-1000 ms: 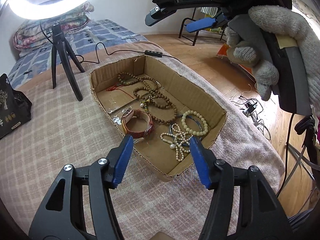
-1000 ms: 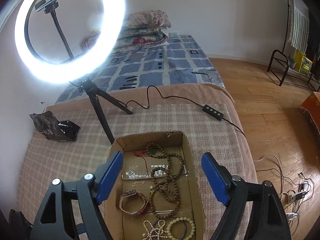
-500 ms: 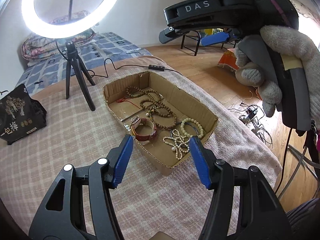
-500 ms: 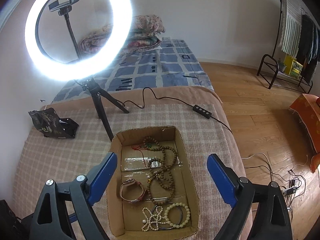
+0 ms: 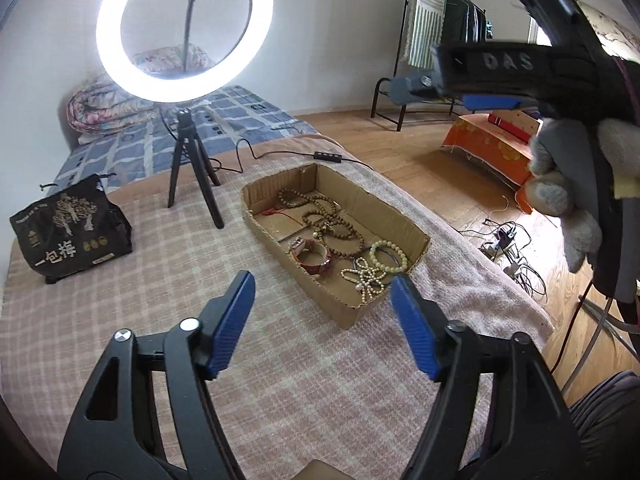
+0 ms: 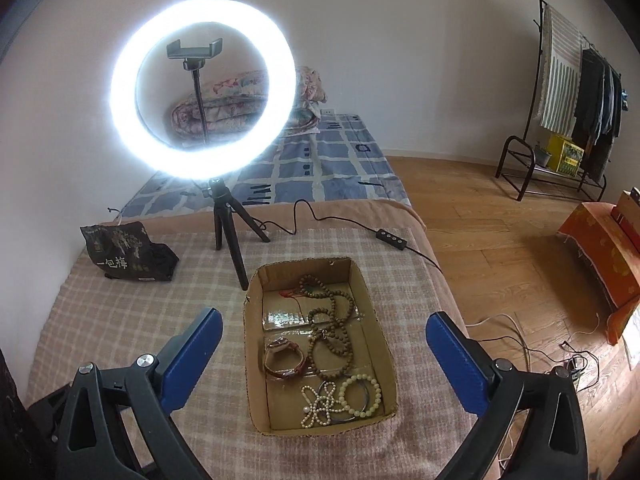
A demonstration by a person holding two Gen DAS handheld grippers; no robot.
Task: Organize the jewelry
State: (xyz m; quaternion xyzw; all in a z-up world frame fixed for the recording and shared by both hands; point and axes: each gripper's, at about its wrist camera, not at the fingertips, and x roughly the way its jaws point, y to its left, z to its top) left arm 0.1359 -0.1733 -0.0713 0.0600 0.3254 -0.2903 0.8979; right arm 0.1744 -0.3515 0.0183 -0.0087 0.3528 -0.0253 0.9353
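Left gripper (image 5: 322,320), left wrist view: blue pads apart and widening, nothing between them. It hangs over the checked blanket (image 5: 120,320), short of the cardboard box (image 5: 400,216). Box sits open-topped on the blanket near the bed's right edge. Contents, far end to near end: long string of brown wooden beads (image 5: 332,220) with a red cord (image 5: 276,212) beside it; reddish-brown watch (image 5: 312,254) against the left wall; pale bead bracelet (image 5: 386,256); knotted pearl strand (image 5: 366,276) at the near corner. Ring light (image 5: 184,32) is lit, on a small black tripod (image 5: 192,168) left of the box. Black printed bag (image 5: 68,228) is further left, well apart from the box. Gloved hand (image 5: 568,184) at upper right grips the handle of the other tool.

Right gripper (image 6: 324,356), right wrist view: jaws very wide and opening further, empty. The near half of the box (image 6: 396,376) lies between the two pads as seen from here, but below them; no contact visible. Same jewelry order: wooden beads (image 6: 332,320) centre, watch (image 6: 284,358) left, pearl strand (image 6: 318,402) and pale bracelet (image 6: 360,394) at the near wall. A clear strip of tape (image 6: 286,316) shows on the box floor. Ring light (image 6: 202,88) is behind the box, its cable and switch (image 6: 390,236) trailing right across the blanket (image 6: 120,320). Bag (image 6: 128,256) is at left. Clothes rack (image 6: 580,92) stands on the wood floor, far right.
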